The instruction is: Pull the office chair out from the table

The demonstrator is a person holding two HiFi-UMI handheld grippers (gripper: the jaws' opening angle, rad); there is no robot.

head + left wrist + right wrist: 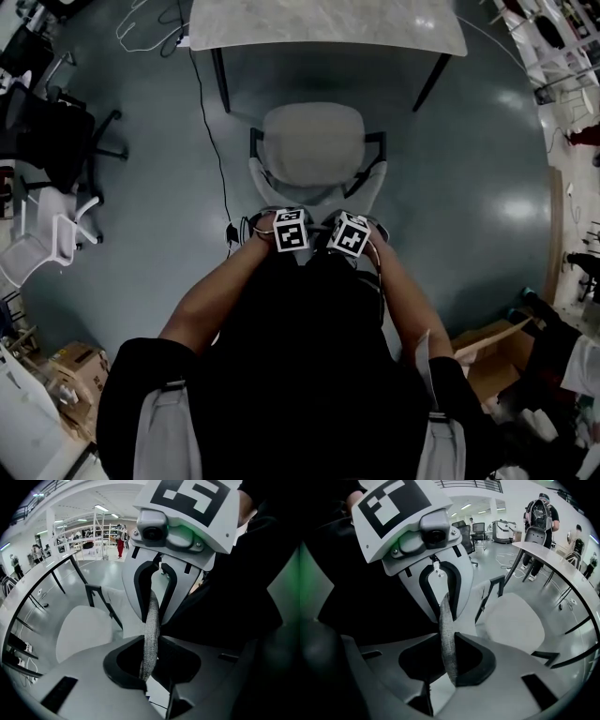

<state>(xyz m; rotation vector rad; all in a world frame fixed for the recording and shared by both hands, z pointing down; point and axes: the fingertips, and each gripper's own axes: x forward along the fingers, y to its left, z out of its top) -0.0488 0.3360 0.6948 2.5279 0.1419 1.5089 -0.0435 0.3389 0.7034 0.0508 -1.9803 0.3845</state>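
The office chair point(314, 141) has a light grey seat and black armrests, and stands just in front of the marble-topped table point(328, 23), facing it. Both grippers are side by side on the top edge of its backrest. My left gripper point(284, 217) is shut on the grey fabric edge of the backrest point(151, 630), which runs up between its jaws. My right gripper point(354, 221) is clamped on the same fabric edge point(446, 639). Each gripper view shows the other gripper's marker cube and the seat point(513, 623) beyond. The person's arms and dark torso hide the lower backrest.
The black table legs point(220, 80) stand either side of the chair. A black cable point(220, 159) runs across the floor at its left. A black chair point(56, 131) and a white chair point(37, 239) stand at the left. Cardboard boxes point(492, 352) sit at the lower right. People point(539, 513) stand beyond the table.
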